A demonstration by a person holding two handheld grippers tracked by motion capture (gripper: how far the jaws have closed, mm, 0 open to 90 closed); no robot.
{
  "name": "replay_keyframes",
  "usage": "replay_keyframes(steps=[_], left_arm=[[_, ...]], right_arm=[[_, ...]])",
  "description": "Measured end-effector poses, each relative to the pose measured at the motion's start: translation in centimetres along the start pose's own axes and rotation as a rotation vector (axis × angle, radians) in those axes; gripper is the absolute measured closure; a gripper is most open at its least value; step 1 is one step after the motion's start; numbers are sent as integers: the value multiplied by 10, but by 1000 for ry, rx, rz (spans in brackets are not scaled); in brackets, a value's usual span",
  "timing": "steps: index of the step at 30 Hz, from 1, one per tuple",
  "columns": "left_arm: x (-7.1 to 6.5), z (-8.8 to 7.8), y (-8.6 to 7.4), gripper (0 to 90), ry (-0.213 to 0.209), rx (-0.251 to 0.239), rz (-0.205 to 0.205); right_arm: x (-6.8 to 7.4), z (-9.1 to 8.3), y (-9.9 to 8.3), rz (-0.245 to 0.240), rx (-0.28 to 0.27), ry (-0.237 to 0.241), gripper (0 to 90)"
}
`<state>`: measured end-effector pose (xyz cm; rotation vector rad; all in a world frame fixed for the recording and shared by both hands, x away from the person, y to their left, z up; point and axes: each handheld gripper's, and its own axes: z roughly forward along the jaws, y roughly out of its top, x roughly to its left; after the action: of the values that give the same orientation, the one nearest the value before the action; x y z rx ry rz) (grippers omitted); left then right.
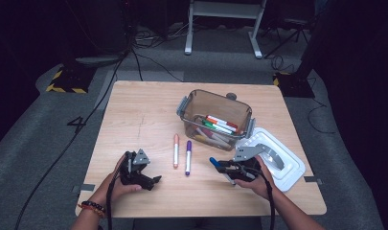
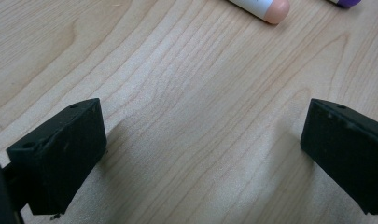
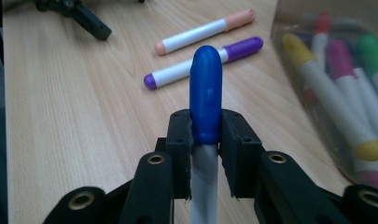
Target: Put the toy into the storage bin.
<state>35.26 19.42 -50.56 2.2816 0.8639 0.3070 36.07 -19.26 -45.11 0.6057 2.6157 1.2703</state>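
Wooden desk (image 1: pixel 134 115) carries a bin (image 1: pixel 215 117) of markers. Near the bin's front, the right tool (image 1: pixel 219 165) is clenched on a blue marker (image 3: pixel 205 93), cap pointing left toward the purple marker (image 1: pixel 188 157), its long axis in line with the jaws. Left tool (image 1: pixel 153 181) rests released, jaws wide.

Black hand-held grippers, pair, with wrist beads

Left hand-held gripper (image 1: pixel 155 180) and right hand-held gripper (image 1: pixel 215 164): black bodies, grey three-cornered top plates, trailing black cables, brass-ringed screw holes; red-and-dark bead bracelets (image 1: pixel 91 207), lower left of frame.

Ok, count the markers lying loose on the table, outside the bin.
2: a peach marker and a purple marker lie side by side mid-table, in front of the bin. A blue marker is clamped in the right tool, not loose.
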Motion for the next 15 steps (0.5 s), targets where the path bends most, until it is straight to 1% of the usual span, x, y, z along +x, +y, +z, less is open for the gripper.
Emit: replay_keyframes(steps=[6, 9, 11, 14, 15], left_arm=[[0, 0, 0, 5, 0, 1, -1], [0, 0, 0, 5, 0, 0, 0], [0, 0, 0, 5, 0, 0, 0], [0, 0, 0, 5, 0, 0, 0], [0, 0, 0, 5, 0, 0, 0]], right_arm=[[-5, -20, 4, 1, -36, -24, 745], [-7, -28, 4, 6, -46, -32, 745], [-8, -33, 4, 1, -44, -38, 745], [-10, -42, 5, 10, -52, -42, 745], [-10, -42, 5, 10, -52, -42, 745]])
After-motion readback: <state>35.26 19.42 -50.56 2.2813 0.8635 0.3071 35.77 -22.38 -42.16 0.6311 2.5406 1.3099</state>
